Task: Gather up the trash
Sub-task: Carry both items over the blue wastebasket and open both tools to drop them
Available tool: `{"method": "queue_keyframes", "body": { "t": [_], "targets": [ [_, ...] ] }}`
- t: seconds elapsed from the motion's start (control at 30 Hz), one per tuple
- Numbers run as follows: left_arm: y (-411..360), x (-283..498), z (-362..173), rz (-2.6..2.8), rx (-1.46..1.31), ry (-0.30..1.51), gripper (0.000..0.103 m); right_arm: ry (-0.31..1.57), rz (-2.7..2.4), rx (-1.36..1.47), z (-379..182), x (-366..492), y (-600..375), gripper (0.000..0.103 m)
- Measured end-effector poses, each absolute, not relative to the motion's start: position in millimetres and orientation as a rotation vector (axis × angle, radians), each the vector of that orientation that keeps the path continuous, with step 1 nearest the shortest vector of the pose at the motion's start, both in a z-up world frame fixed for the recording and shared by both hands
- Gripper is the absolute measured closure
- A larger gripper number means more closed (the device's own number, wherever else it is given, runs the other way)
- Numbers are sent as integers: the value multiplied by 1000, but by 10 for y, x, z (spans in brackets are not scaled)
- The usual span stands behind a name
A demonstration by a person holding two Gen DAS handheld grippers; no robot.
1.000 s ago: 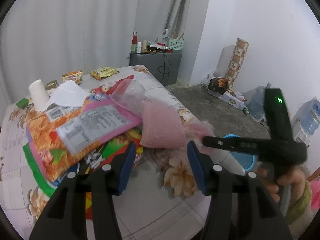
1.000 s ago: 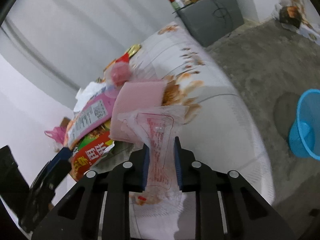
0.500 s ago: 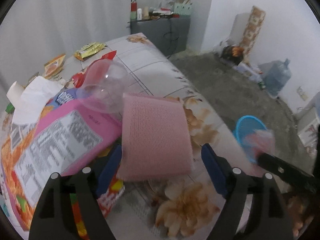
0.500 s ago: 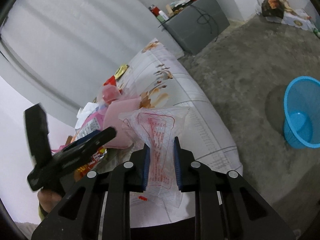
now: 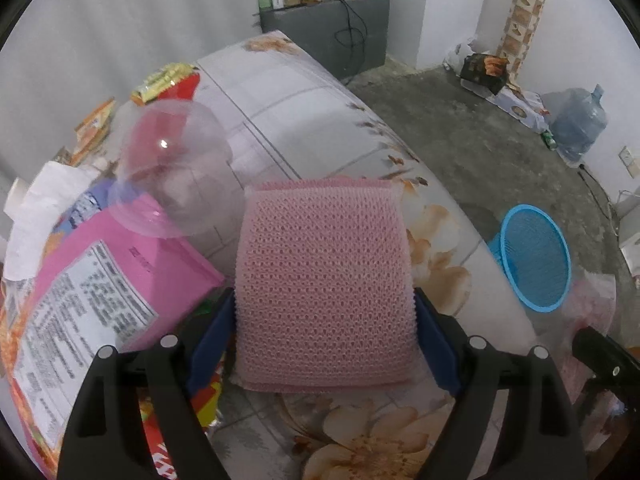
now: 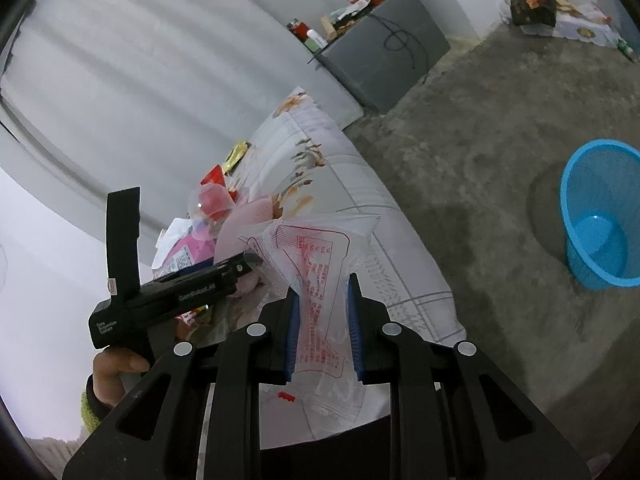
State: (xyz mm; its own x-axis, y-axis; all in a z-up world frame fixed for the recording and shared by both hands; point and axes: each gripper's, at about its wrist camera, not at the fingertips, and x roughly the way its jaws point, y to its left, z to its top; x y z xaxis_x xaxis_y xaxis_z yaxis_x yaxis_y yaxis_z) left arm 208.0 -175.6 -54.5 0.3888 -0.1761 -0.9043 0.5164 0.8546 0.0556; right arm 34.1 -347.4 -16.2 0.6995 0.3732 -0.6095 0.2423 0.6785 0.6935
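2 grippers are engaged on different pieces of trash. Between the blue pads of the left gripper (image 5: 324, 336) the pink mesh sponge (image 5: 324, 280) is straddled: it lies flat on the flowered tablecloth (image 5: 304, 92), square to the tool, with its near end well inside the jaws and its far end reaching away from the camera. The jaws are spread wide, each pad standing just beside a side edge of the sponge; whether either pad presses on it cannot be told, so no squeeze is read. The coming move is judged to turn on this alignment: the sponge lies straight ahead and centred, so only a closing across its width is needed. To the left, the pink snack packet (image 5: 100, 292) and the clear dome lid (image 5: 176, 176) lie close by and could be brushed. In the right gripper (image 6: 322, 328) a clear plastic bag with red print (image 6: 316, 280) is clamped between narrow jaws. On the floor to the right, well apart from the table, the blue basket (image 6: 600, 220) stands open, nearer the right hand.
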Motion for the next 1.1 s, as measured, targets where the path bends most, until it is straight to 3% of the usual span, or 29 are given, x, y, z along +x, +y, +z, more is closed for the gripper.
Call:
{"method": "queue_keyframes", "body": {
  "t": [0.5,0.77,1.0,1.07,1.1],
  "targets": [
    [-1937,1662,-230,-580,284,1033,26,687,-164,943,-195,-169,-4292,83],
    [-2966,1396,-75,-841,297,1063,25,648,-488,1134,-747,-641,-5090,81],
    [-4386,1254,-485,-1047,357,1203,25,633,-624,1270,-1261,-712,-5632,73],
    [-4706,1234,-624,-1053,382,1196,23,629,-646,1299,-1410,-674,-5769,66],
    [-4835,1226,-691,-1050,394,1186,21,629,-664,1313,-1518,-649,-5873,55]
  ]
}}
